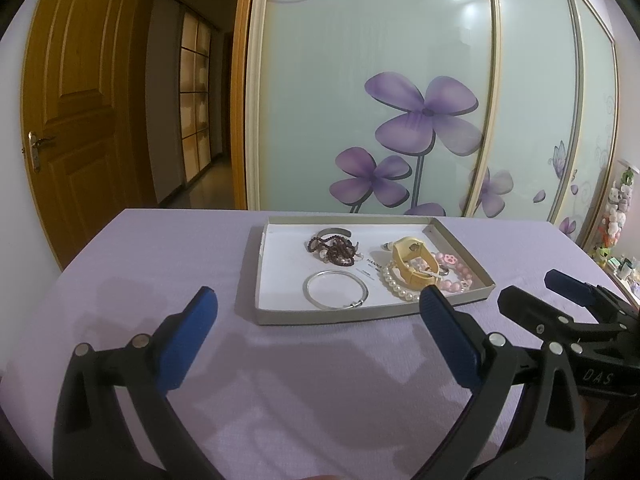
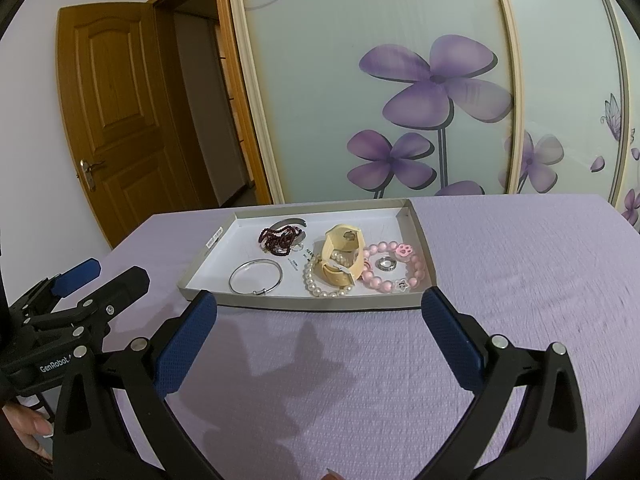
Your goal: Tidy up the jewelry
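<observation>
Spreading under everything, lilac-clothed worktop (image 2: 500, 280). On it, shallow white cardboard tray (image 2: 424, 240), just ahead of both claws. Left claw (image 1: 318, 304) and right claw (image 2: 319, 306) each spread wide, empty, hovering above the cloth. Inside the tray: yellow watch (image 2: 344, 256) lying over pearl bracelet (image 2: 320, 286), pink bead bracelet (image 2: 394, 272) ringing a small silver ring (image 2: 387, 264), silver bangle (image 2: 256, 277) at front left, dark red bead strand (image 2: 280, 238) behind.
</observation>
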### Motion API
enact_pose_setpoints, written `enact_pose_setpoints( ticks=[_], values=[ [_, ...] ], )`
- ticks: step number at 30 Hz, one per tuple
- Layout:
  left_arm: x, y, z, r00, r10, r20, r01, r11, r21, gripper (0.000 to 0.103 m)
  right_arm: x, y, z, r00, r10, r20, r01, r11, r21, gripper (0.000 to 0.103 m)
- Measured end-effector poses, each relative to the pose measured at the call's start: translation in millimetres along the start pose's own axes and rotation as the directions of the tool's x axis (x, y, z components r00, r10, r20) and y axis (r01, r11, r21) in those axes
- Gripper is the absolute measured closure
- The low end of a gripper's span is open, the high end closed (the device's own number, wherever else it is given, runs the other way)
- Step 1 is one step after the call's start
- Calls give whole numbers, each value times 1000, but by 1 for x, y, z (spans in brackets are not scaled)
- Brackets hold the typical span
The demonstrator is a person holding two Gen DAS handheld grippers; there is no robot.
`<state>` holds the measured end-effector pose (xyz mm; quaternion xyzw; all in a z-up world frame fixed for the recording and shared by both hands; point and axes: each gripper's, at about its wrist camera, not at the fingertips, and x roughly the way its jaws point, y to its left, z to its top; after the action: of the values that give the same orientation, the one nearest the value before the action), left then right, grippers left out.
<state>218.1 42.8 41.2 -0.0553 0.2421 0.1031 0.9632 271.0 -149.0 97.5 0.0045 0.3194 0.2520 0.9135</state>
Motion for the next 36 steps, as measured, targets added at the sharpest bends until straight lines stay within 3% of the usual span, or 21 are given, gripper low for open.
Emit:
enact_pose_setpoints(
  ticks=[36],
  values=[
    [0, -2, -1, 1000, -4, -3, 4, 1000, 2, 2, 0, 1, -1, 1000, 0, -1, 0, 1000, 5, 1]
  ],
)
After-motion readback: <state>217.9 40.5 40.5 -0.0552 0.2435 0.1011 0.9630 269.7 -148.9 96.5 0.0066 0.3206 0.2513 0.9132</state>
